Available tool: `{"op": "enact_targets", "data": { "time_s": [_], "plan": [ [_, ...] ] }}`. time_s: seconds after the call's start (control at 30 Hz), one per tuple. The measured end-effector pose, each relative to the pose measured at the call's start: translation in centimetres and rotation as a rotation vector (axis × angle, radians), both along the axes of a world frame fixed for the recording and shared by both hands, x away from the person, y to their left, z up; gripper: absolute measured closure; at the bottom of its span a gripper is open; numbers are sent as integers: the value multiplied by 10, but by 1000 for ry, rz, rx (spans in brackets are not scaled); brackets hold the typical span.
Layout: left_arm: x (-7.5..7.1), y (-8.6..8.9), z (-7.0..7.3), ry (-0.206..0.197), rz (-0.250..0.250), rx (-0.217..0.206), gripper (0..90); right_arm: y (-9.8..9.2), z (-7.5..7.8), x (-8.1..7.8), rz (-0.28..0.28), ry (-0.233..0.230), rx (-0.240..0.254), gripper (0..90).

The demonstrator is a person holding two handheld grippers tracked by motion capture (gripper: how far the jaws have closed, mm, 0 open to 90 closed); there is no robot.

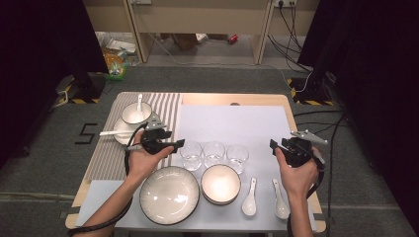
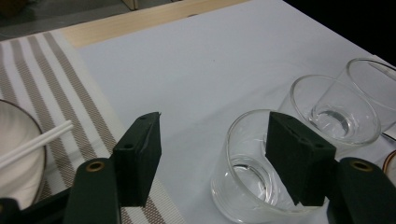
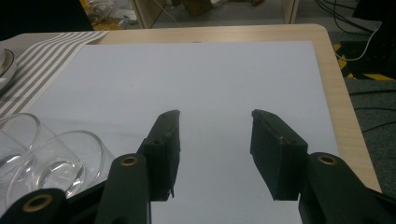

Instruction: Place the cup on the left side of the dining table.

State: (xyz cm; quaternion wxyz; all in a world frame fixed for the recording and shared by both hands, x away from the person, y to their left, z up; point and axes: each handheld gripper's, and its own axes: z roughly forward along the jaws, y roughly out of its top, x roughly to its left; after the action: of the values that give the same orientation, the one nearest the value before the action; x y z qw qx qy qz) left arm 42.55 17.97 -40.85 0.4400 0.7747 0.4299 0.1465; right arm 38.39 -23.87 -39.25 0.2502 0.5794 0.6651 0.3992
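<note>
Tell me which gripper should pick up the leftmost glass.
Left. The left gripper is open right beside the leftmost glass, one jaw already over its rim; the right gripper hovers past the other glasses.

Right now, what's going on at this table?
A person holds a gripper in each hand over a set table. The left gripper, jaws open, is at the leftmost glass of a row of three; in the left gripper view one jaw overlaps that glass's rim, but no grip shows. The right gripper hovers open over the bare white mat, holding nothing.
</note>
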Motion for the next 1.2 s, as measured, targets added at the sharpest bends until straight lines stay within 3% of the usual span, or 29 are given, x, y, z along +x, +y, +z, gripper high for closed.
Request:
{"op": "enact_targets", "data": {
  "time_s": [0.4,0.53,0.6,0.73,1.2],
  "plan": [
    [11,-20,-20,53,-34,53,399,-1,1,-1,2,-3,6,529],
    [15,-22,-27,91,-45,59,426,-1,1,-1,2,-2,8,529],
    [16,-23,-30,97,-58,81,462,-1,1,-1,2,-2,8,529],
    [17,-25,-32,118,-73,79,549,-1,1,-1,3,-3,8,529],
    [22,-29,-37,153,-83,109,688,-1,0,-1,6,1,9,529]
  ]
}}
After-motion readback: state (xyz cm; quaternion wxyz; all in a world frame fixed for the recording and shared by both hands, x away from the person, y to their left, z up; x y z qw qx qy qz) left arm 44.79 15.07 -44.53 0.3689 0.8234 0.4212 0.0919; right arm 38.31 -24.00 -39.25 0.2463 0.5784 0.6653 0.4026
